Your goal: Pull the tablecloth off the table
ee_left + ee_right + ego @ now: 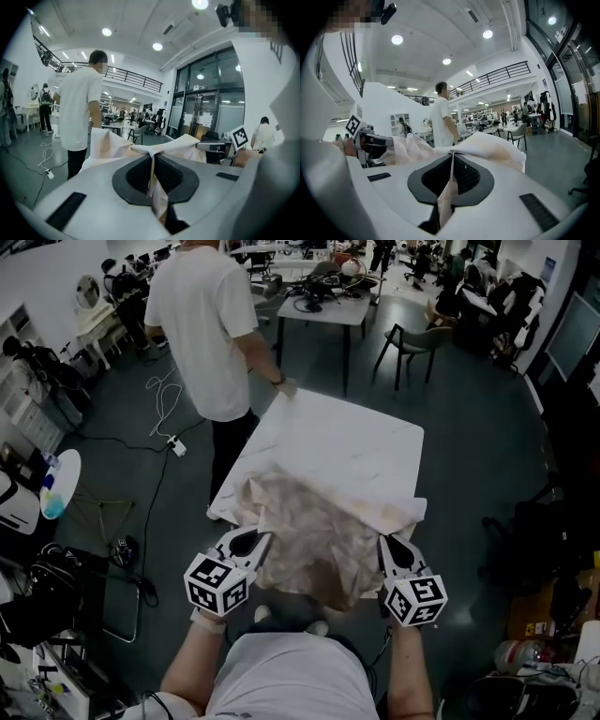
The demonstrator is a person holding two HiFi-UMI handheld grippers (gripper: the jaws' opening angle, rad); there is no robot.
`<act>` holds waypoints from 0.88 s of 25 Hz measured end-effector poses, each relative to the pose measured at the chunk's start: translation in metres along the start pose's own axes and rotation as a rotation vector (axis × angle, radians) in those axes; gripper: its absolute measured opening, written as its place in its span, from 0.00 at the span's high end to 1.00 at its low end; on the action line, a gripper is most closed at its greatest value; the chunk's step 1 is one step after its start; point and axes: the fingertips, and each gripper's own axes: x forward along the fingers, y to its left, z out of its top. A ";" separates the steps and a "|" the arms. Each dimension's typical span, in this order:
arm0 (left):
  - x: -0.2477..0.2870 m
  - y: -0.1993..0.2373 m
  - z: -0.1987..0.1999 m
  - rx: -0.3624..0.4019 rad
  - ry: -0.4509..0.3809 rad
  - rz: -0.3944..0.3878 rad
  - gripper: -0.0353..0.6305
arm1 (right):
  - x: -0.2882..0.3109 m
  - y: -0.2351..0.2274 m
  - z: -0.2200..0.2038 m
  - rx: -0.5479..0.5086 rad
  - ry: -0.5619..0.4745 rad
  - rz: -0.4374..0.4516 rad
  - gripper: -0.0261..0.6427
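Note:
A beige, stained tablecloth (314, 535) lies crumpled over the near half of a white marble-look table (352, 446); its near edge is lifted off the table. My left gripper (251, 542) is shut on the cloth's near left corner (151, 151), cloth pinched between its jaws. My right gripper (394, 549) is shut on the near right corner (451, 157) in the same way. In each gripper view the cloth (112, 143) (487, 145) spreads out ahead of the jaws. The far half of the table top is bare.
A person in a white T-shirt (202, 324) stands at the table's far left corner with a hand on it (286, 385). Another table (323, 306) and a chair (412, 343) stand beyond. Cables and a power strip (173, 442) lie on the floor left.

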 end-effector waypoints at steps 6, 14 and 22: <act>-0.007 0.013 0.015 0.017 -0.039 0.018 0.92 | 0.016 0.024 0.018 -0.025 -0.022 0.020 0.92; -0.054 0.064 0.047 -0.003 -0.136 0.150 0.92 | 0.048 0.092 0.068 -0.084 -0.088 0.149 0.92; -0.146 0.135 0.077 -0.020 -0.307 0.436 0.92 | 0.107 0.234 0.100 -0.110 -0.126 0.481 0.92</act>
